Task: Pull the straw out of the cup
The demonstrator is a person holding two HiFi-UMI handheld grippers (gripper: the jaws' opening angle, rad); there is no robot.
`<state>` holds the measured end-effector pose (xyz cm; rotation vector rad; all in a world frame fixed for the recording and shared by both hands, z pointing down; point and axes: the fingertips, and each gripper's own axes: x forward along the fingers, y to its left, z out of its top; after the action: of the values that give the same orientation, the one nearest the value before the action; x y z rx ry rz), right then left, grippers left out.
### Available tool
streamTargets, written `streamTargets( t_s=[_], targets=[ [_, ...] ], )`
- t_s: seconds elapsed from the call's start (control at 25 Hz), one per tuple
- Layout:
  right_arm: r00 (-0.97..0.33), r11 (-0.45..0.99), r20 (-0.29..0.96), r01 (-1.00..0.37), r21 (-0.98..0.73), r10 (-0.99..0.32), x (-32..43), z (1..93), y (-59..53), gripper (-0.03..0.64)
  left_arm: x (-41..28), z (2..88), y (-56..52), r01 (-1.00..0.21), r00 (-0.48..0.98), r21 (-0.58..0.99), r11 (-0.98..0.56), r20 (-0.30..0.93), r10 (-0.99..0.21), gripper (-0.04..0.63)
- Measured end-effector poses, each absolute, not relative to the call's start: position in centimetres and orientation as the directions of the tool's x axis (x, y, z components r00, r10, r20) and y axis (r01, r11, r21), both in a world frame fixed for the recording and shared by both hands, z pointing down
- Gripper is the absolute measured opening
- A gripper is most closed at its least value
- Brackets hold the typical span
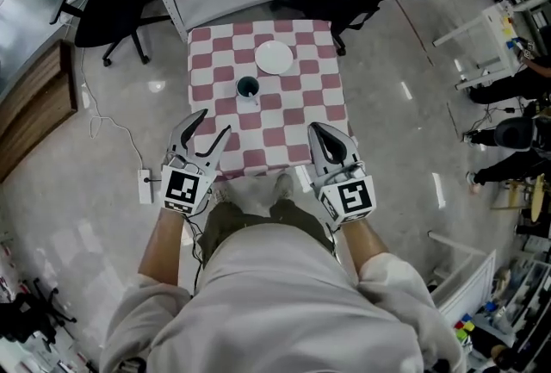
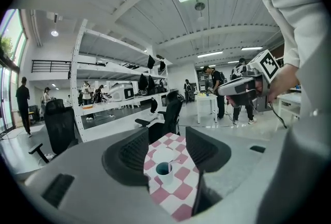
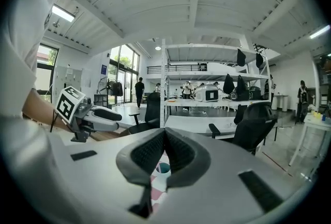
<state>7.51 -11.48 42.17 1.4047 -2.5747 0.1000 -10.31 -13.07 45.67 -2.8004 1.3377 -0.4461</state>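
The straw point(image 2: 171, 163) is only a thin pale line from here, leaning against the rim of the cup point(image 1: 248, 88) on the side away from the person's left. As far as I can tell it is still inside the cup. The cup is white with a dark inside and stands upright near the middle of the checked table point(image 1: 320, 108). A white plate point(image 1: 274, 57) lies just beyond it, apart from it.

Nothing of the job looks done yet. Both tools hang over the near edge of the table, well short of the cup. The left gripper point(image 1: 215, 121) is spread wide with nothing between its jaws; the cup merely shows through the gap, far off. The right gripper point(image 1: 325, 134) is clenched, pads together and empty. By my reckoning everything remains to do: reaching in, perhaps steadying the cup, pinching the straw and drawing it up clear of the rim.

Counting what matters: one cup, one straw, one plate, one table, two grippers.
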Motion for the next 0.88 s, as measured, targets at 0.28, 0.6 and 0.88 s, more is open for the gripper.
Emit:
streamTargets(
  t_s=[0.28, 0.6, 0.88],
  targets=[
    [-0.498, 0.521, 0.243, -0.853, 0.035, -0.832, 9.3, 43.2, -11.2, 0.003, -9.6, 48.4, -14.5, -0.753, 0.591, -0.13, -0.645, 0.298, -0.75, 0.213],
    [-0.461, 0.489, 0.273, -0.872, 0.038, -0.844, 11.4, 44.1, -11.1, 0.003, -7.9, 52.9, -16.7, -0.732, 0.6, -0.11, -0.673, 0.363, -0.712, 0.213],
    [-0.423, 0.455, 0.304, -0.89, 0.039, -0.854, 13.2, 45.4, -11.3, 0.003, -7.2, 57.9, -18.9, -0.714, 0.595, -0.102, -0.693, 0.434, -0.677, 0.213]
  ],
)
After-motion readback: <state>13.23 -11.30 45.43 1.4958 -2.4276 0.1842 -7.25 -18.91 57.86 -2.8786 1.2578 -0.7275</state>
